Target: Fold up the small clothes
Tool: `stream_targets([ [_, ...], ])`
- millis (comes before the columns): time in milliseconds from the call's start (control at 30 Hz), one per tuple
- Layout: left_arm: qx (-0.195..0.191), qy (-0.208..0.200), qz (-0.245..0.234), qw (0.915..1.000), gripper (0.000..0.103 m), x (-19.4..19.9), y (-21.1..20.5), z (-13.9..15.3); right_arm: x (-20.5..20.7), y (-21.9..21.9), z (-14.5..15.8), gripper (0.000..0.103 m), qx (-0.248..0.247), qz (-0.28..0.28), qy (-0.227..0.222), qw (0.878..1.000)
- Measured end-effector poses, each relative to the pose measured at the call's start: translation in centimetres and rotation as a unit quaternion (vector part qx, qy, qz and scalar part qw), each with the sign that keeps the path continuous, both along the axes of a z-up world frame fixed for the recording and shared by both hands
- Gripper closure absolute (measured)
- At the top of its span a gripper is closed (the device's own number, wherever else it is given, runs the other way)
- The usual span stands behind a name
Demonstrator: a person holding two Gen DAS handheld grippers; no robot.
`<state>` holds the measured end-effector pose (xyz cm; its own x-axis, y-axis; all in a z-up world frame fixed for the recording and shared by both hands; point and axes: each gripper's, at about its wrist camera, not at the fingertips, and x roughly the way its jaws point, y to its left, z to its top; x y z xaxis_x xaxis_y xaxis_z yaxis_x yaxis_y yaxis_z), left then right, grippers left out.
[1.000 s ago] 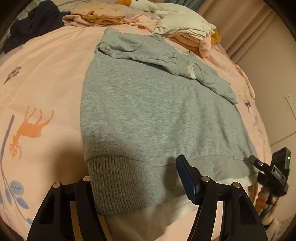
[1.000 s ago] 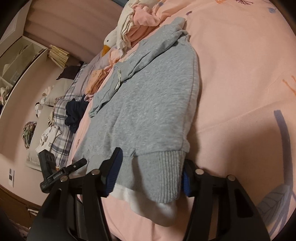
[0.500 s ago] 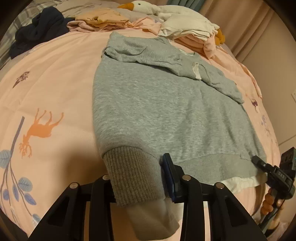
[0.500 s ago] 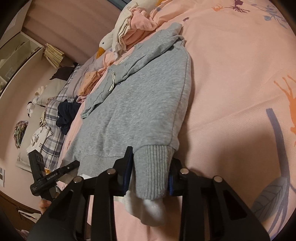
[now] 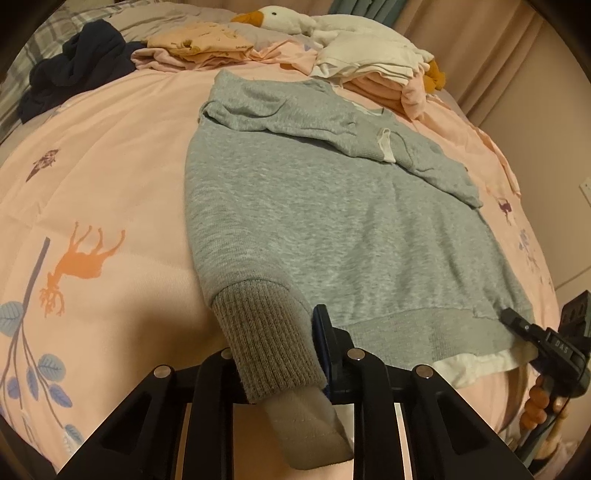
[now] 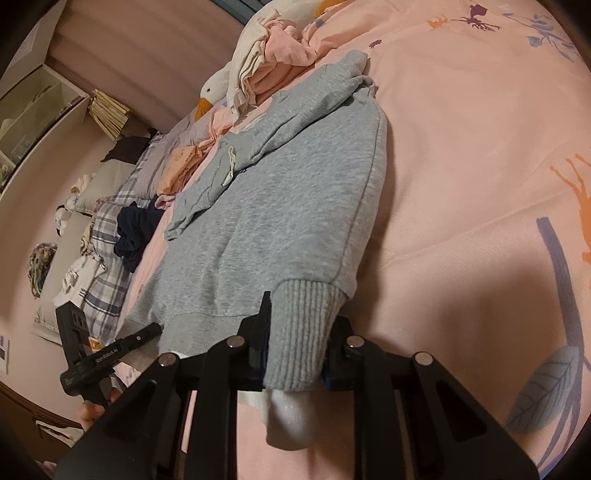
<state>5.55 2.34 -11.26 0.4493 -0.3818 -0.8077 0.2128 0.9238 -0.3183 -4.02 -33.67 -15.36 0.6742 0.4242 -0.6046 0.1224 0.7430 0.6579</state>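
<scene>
Now both grippers, the left gripper point(image 5: 275, 354) and the right gripper point(image 6: 295, 347), had just been closing and pinched the soft, floppy grey sweatshirt point(image 5: 332, 221) at its thick ribbed hem corners, the best handholds.

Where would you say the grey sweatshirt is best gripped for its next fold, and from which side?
Grip the grey sweatshirt at the two ribbed hem corners, coming from the bed's near edge: the thick hem overhangs there. The left gripper and right gripper have just been closing and already pinch them.

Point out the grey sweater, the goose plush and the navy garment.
grey sweater point(image 5: 332, 229), left wrist view, middle of its body.
goose plush point(image 5: 275, 16), left wrist view, its white head behind the orange beak.
navy garment point(image 5: 74, 66), left wrist view, middle of the crumpled heap.
</scene>
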Motion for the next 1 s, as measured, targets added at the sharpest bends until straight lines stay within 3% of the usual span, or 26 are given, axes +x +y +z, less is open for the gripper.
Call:
stream_targets([
  [533, -0.041, -0.006, 0.002, 0.9991, 0.088, 0.2, 0.5, 1.4, -0.3, 0.2, 1.1, 0.085, 0.018, 0.0, -0.024, 1.0],
  [1000, -0.046, -0.006, 0.004, 0.9989, 0.088, 0.2, 0.6, 1.5, -0.3, 0.2, 1.2, 0.086, 0.02, 0.0, -0.027, 0.999],
])
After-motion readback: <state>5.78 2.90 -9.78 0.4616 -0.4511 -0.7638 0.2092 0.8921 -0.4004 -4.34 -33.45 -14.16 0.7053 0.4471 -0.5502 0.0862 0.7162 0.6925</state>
